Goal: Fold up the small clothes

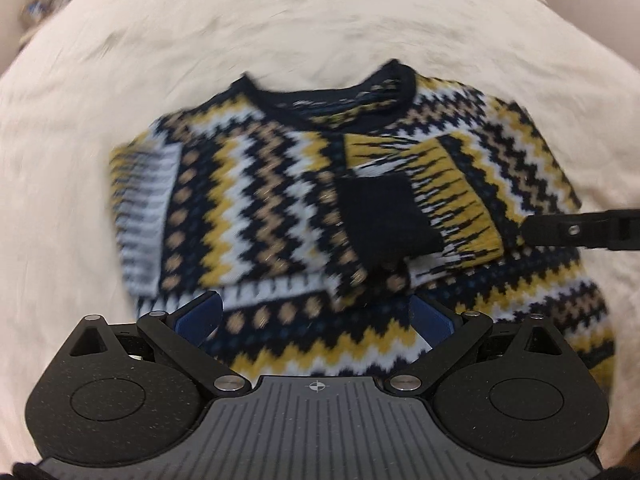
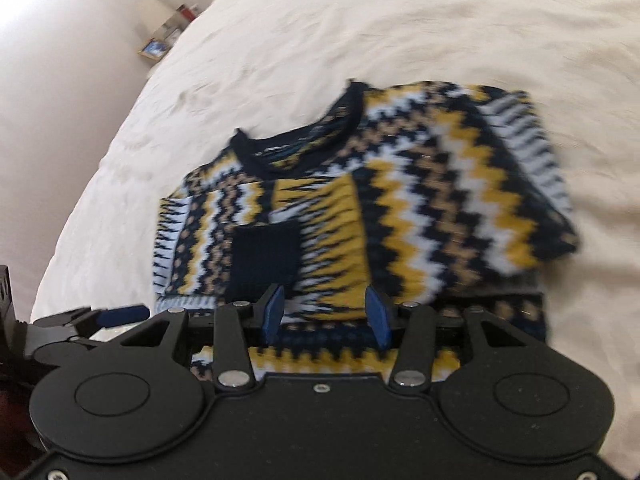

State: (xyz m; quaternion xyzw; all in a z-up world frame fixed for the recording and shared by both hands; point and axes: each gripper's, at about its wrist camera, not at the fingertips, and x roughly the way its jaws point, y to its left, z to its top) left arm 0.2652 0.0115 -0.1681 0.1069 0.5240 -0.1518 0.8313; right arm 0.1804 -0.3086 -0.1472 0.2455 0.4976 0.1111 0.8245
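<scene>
A small knitted sweater [image 1: 280, 184] with navy, yellow, white and tan zigzags lies on a cream bed sheet [image 1: 240, 20], neckline away from me. Both sleeves are folded across its chest, a dark navy cuff [image 1: 384, 216] on top. My left gripper [image 1: 316, 316] is open over the sweater's hem, holding nothing. My right gripper [image 2: 326, 312] is open over the hem of the sweater [image 2: 420, 208], nothing between its blue pads [image 2: 376, 316]. One right finger [image 1: 580, 228] shows at the right edge of the left wrist view. The left gripper [image 2: 116, 314] shows low left in the right wrist view.
The cream sheet [image 2: 360, 20] spreads around the sweater on all sides. The bed's edge drops away at the left in the right wrist view, with a pale floor and a small shelf with objects [image 2: 164, 40] beyond. Both views are motion-blurred.
</scene>
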